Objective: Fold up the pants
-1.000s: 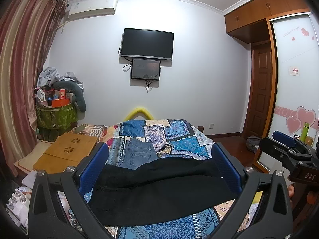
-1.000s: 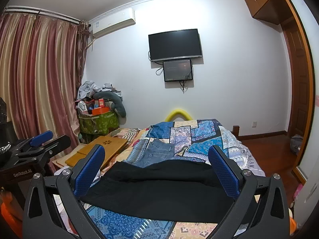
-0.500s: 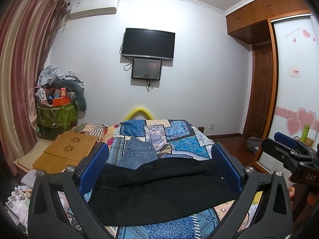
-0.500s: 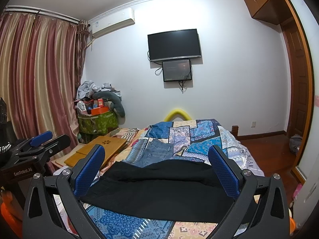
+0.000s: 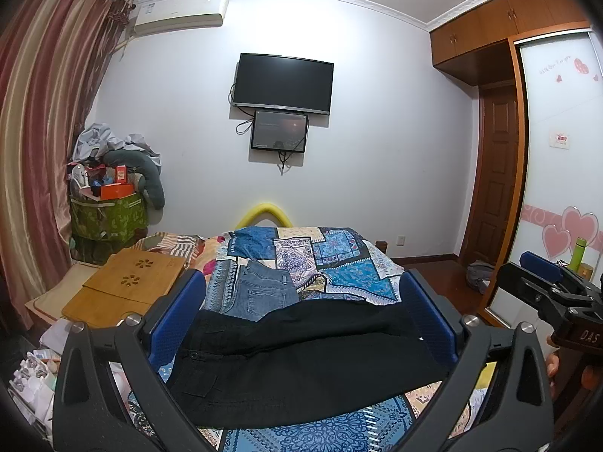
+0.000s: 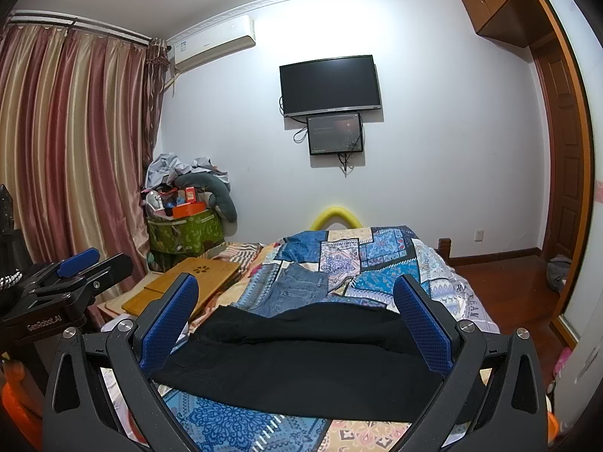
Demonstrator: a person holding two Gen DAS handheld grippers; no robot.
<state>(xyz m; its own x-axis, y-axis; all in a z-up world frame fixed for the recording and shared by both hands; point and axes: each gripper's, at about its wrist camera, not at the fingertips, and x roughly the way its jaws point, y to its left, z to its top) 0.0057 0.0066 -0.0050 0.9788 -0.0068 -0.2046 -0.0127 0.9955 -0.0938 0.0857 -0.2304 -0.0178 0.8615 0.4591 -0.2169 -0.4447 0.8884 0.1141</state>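
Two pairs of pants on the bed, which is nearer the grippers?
The black pants, spread across the near edge of the bed; the blue jeans lie behind them, farther up the quilt.

Black pants (image 5: 301, 361) are a matt, soft cloth that soaks up light. The jeans (image 5: 260, 293) behind them are faded denim with visible stitching. Bedspread (image 5: 339, 263) is printed patchwork cloth. Gripper pads (image 6: 422, 324) have a dimpled blue rubbery texture on matt black plastic frames with shiny metal screws. Lap desk (image 5: 132, 282) is smooth pale wood, the floor (image 6: 508, 286) glossy dark wood, the curtains (image 6: 75, 150) satiny.
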